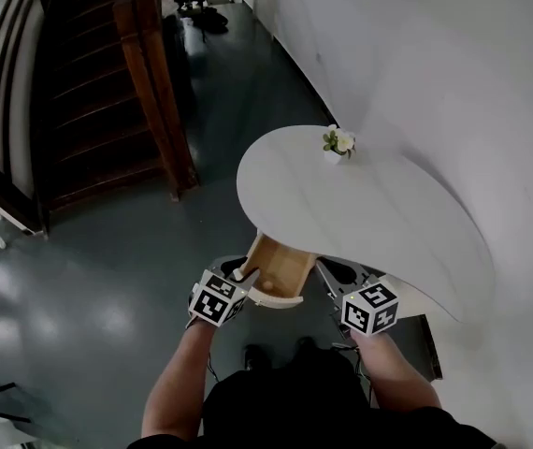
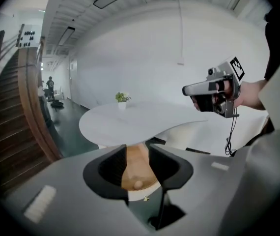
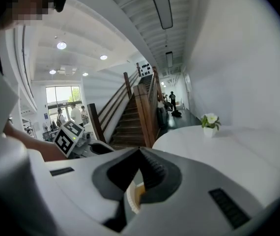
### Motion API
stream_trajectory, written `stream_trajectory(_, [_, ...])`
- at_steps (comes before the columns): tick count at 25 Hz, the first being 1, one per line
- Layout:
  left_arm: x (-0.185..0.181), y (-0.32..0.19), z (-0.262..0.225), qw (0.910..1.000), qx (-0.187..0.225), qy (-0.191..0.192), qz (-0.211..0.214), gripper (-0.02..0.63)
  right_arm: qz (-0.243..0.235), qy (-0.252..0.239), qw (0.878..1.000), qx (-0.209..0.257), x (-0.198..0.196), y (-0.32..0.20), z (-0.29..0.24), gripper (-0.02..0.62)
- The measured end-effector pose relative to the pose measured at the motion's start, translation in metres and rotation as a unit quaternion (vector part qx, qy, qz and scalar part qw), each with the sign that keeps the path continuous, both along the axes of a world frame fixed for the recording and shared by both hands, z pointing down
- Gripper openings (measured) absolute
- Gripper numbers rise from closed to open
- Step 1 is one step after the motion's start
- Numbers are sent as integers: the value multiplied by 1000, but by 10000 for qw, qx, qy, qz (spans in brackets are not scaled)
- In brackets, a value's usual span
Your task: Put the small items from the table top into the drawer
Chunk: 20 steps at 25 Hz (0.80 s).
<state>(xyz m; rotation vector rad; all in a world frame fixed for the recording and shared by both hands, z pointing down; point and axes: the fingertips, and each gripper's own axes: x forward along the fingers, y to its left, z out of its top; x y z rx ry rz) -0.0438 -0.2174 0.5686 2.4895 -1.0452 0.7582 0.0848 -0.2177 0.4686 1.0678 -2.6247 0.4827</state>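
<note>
— Below the centre of the head view, what sticks out from under the table [image 1: 379, 223]?

— The drawer [image 1: 280, 258], open toward the person. Its inside is pale brown wood. Its front is white with a rounded edge.

— Anything in it?

— In the left gripper view, at lower centre, one small item [image 2: 138, 184] lies on the wooden floor, close to the white front. It is pale, rounded and blurred, and I cannot tell what it is.

— And the table top?

— White and smooth, with a curved outline. Above centre in the head view, near the far edge, stands a potted plant [image 1: 338, 142] with green leaves and a white bloom.

— How do the tongs stand?

— The left gripper [image 2: 137, 150] has its jaws spread with nothing between the pads. The drawer's wood shows through the gap. The right gripper [image 3: 140, 152] has its jaw tips pressed together and pinches nothing. A bit of the drawer's white rim and wood shows below them.

— Where are they?

— Both are held at the drawer's front in the head view, the left at its lower left corner and the right to its lower right. Whether either touches it I cannot tell.
</note>
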Motion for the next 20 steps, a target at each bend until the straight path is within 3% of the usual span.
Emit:
stream_trajectory(4, [6,6,-33,9993,280,5,-264,138,-45,-170,9996,236,14,-9,-21,9])
stream_trajectory(7, [14,5,-53,9967,418,225,-658,132,-186,-264,9988,374,29,-17,-33,9])
stream_trajectory(14, [39,6,-89,9822,666,769,-1581,109,-539,-331,9967,506,82,-19,-45,9])
stream_trajectory(20, [55,15,-121,9724,970,763,-1981,77,-935,-529,9922,630,95,-25,-64,9])
